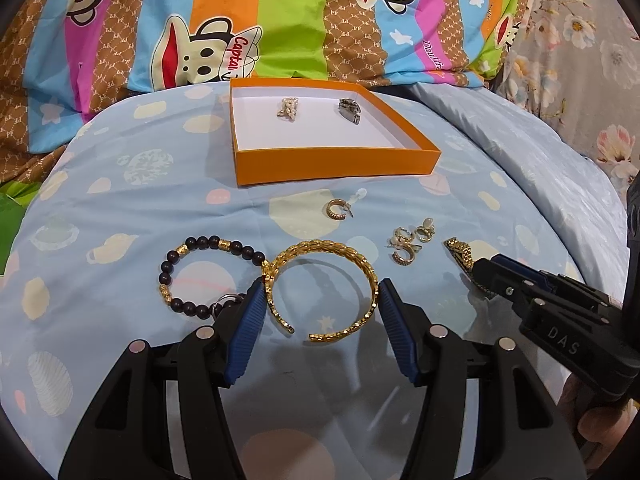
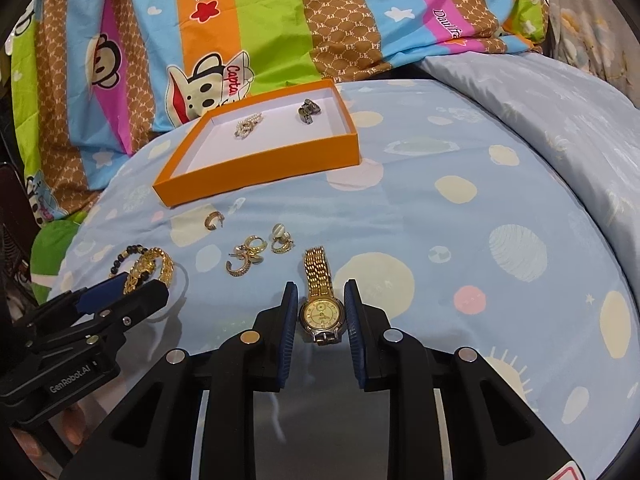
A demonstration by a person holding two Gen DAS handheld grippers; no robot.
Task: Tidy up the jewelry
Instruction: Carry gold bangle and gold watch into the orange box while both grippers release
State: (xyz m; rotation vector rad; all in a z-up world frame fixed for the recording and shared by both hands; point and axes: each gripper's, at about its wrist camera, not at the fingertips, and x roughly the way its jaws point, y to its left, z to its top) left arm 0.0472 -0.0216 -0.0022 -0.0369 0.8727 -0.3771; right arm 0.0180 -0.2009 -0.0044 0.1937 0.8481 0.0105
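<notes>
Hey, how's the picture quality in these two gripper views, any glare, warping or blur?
Left wrist view: strong fisheye bending, dark corners, soft shadow under the left tongs around the gold woven open bangle. Right wrist view: same warping, the gold-faced metal wristwatch sharp between the right tongs, a pale glare patch on the light blue dotted bedsheet below.

A bedroom at home: cartoon-print quilt (image 1: 280, 20) on bedsheet (image 2: 460, 220).

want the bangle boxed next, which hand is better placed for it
Left. The left gripper is open with its fingers on either side of the gold bangle; the right gripper sits around the watch instead.
</notes>
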